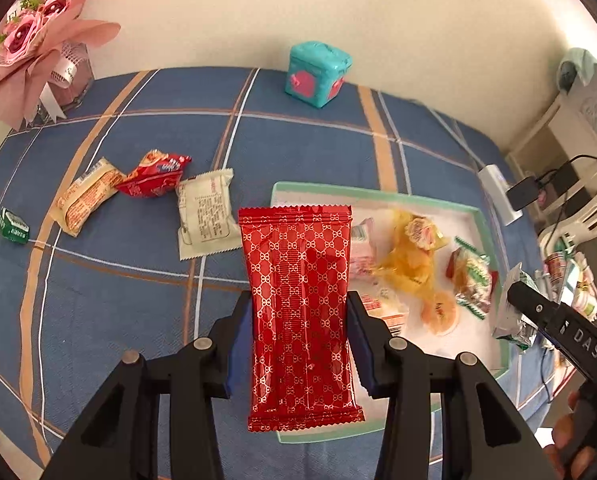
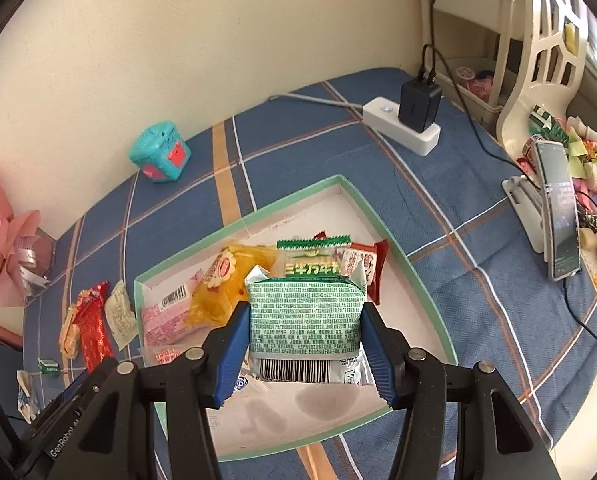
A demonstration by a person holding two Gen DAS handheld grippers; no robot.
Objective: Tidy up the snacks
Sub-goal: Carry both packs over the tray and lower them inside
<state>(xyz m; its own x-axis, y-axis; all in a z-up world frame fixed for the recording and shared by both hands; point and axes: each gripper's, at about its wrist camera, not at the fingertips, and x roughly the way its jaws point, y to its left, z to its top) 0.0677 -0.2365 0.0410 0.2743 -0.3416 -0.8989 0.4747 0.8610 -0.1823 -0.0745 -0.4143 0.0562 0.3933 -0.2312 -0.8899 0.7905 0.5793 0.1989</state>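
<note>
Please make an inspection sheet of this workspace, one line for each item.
Surface: blue plaid cloth.
Job's things: green-rimmed tray holds several snacks; four packets and a small green box lie loose on the cloth.
Clutter: teal box, pink bouquet, phone on stand.
Grippers: left hand-held gripper shut on red packet; right hand-held gripper shut on green packet.
Cables: power strip with black charger, cords across the cloth.
Surroundings: cream wall, white chair.
</note>
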